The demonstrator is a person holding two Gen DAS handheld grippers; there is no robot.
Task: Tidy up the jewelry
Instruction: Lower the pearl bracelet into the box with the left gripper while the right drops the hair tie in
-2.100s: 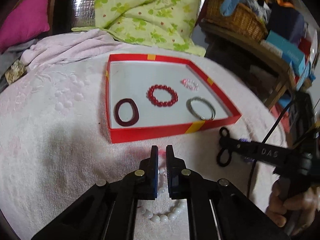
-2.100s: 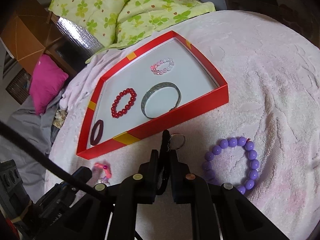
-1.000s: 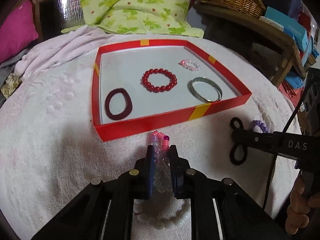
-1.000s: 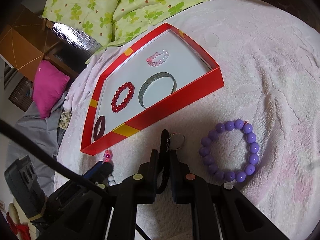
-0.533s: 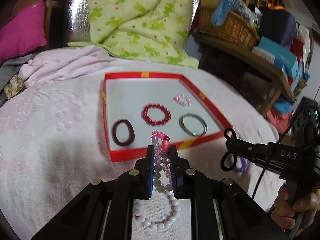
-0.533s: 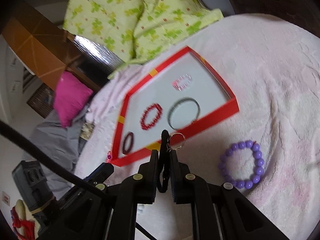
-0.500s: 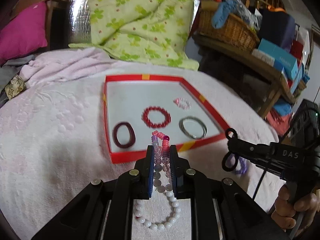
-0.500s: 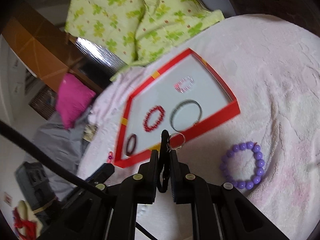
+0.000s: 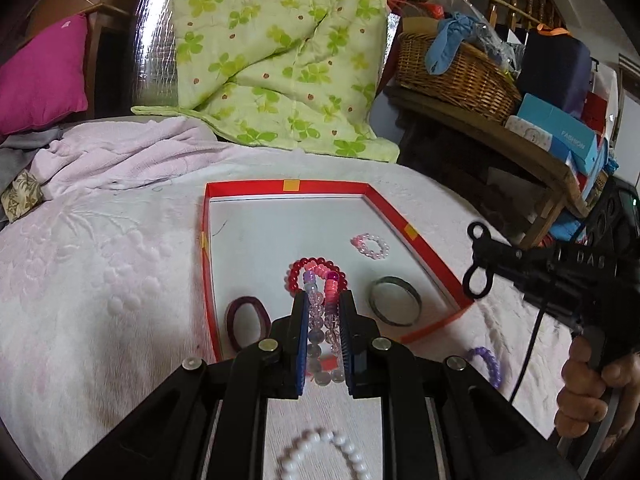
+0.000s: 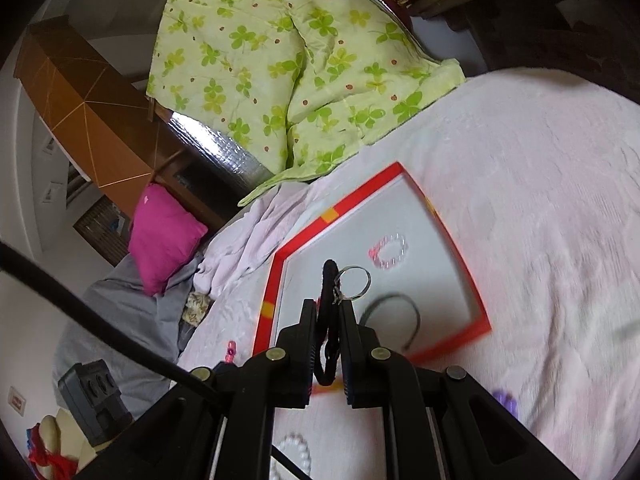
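Lift-off is the change: where a second ago the left tool (image 9: 323, 312) was pressed down on the pink bedspread (image 9: 100, 280) around the beaded bracelet (image 9: 320, 304), it now holds that bracelet in the air, pinched between its closed-in fingers, with the pink and clear beads standing up at the centre of the left view in front of the red tray (image 9: 424, 248). The right tool (image 10: 326, 322) has risen too, and is pressed together on a black loop with a metal ring (image 10: 330, 280), seen at the centre of the right view over the blurred tray. By my judgement both pieces are on their way to the tray, so two more items are about to be sorted. Already lying in it are a red bead bracelet (image 9: 294, 276), partly hidden behind the held one, a small pale pink bead ring (image 9: 371, 246) toward the upper right, a smooth grey metal bangle (image 9: 395, 306) and a dark maroon oval bangle (image 9: 246, 322). Left on the bed are a white bead strand (image 9: 320, 456) at the bottom of the left view and a purple bead bracelet (image 9: 486, 364) at lower right. The tray is thin glossy card with a white floor; the spread is soft and embossed
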